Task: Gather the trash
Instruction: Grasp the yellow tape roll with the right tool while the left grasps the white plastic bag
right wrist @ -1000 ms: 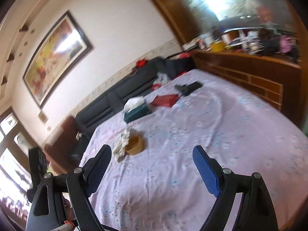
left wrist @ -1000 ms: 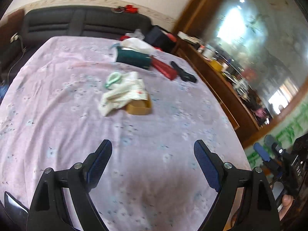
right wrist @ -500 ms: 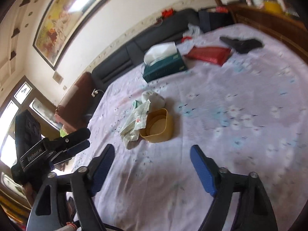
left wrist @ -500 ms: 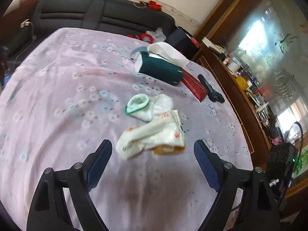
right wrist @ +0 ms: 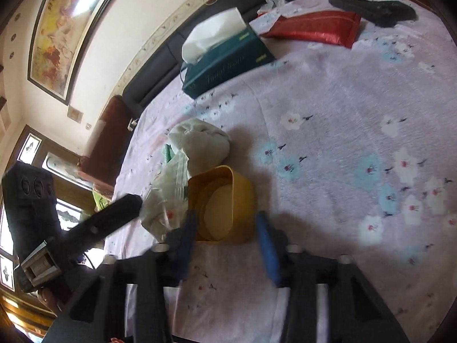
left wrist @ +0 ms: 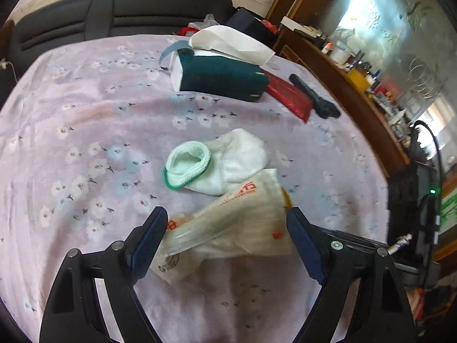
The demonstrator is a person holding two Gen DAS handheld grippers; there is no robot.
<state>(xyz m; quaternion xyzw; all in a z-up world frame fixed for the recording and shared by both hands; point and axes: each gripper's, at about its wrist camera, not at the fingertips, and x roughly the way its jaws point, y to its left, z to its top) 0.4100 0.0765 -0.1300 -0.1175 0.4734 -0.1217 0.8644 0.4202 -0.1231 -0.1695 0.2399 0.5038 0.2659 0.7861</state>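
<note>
With both grippers spread, the left gripper [left wrist: 224, 225] should pinch the plastic wrapper [left wrist: 228, 228] squarely while the right gripper [right wrist: 225, 233] steadies the yellow cup [right wrist: 221, 203].

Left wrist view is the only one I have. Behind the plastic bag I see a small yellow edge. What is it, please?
Observer: A yellow container, open and apparently empty, standing against the plastic bag.
Operator: Where is the right gripper?
Observer: The right gripper is at that container, with one finger on each side, jaws open, not yet gripping.
</note>
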